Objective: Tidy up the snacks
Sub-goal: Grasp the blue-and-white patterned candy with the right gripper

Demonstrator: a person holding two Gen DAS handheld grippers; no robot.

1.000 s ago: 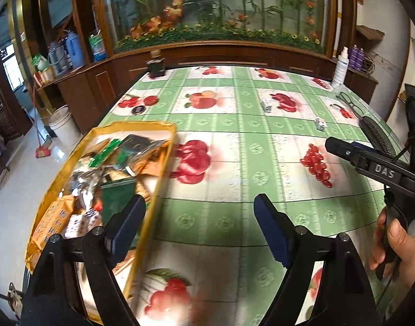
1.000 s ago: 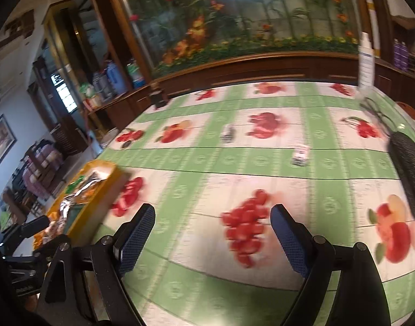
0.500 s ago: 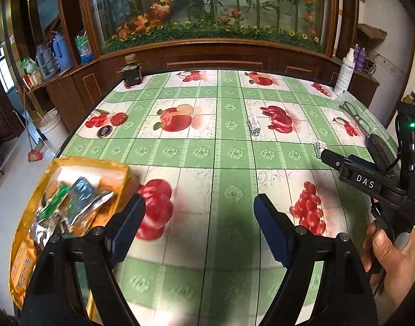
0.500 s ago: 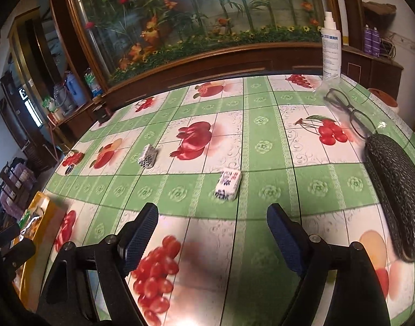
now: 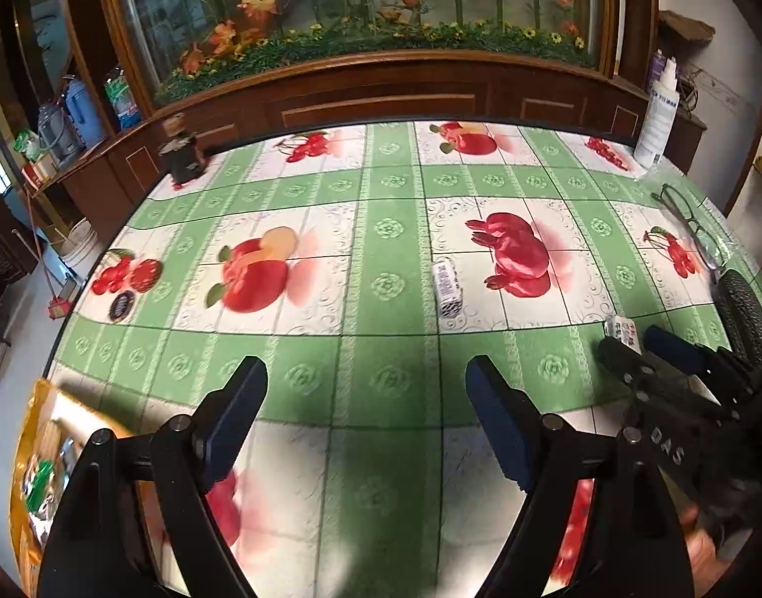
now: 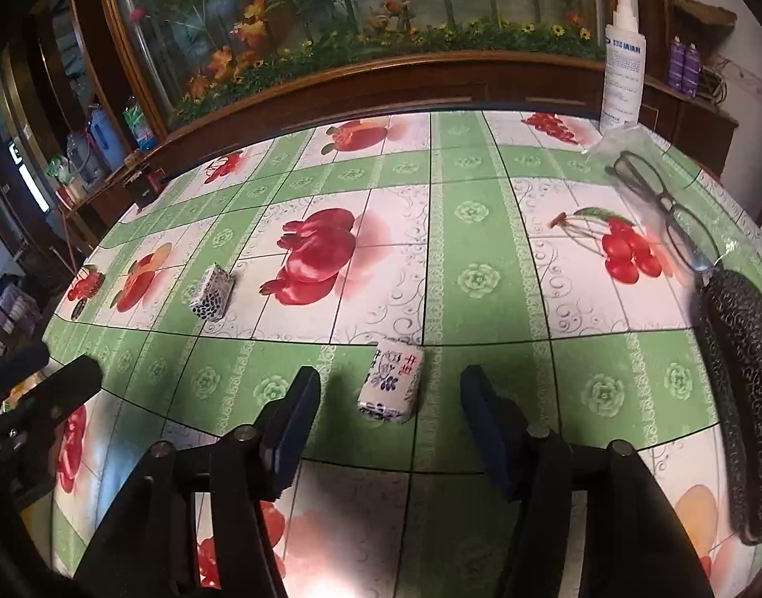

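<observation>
A small white snack packet with blue and red print (image 6: 393, 381) lies flat on the fruit-pattern tablecloth, between the fingers of my right gripper (image 6: 388, 388). The jaws are closing, and a gap shows between each pad and the packet. A second packet, white with black dots (image 5: 446, 288), lies farther out, ahead of my left gripper (image 5: 366, 388), which hangs open and empty above the cloth. The same dotted packet (image 6: 212, 294) shows at the left in the right wrist view. A yellow box of snacks (image 5: 32, 473) sits at the table's near left edge.
Glasses (image 6: 655, 194), a dark textured case (image 6: 744, 398) and a white spray bottle (image 6: 622, 70) occupy the right side. A dark jar (image 5: 181, 154) stands at the far left corner, with a small round dark item (image 5: 123, 305) near the left edge. A wooden cabinet runs behind the table.
My left gripper has moved away from the yellow box toward the dotted packet. My right gripper has come down over the blue-print packet, and its jaws have narrowed around it.
</observation>
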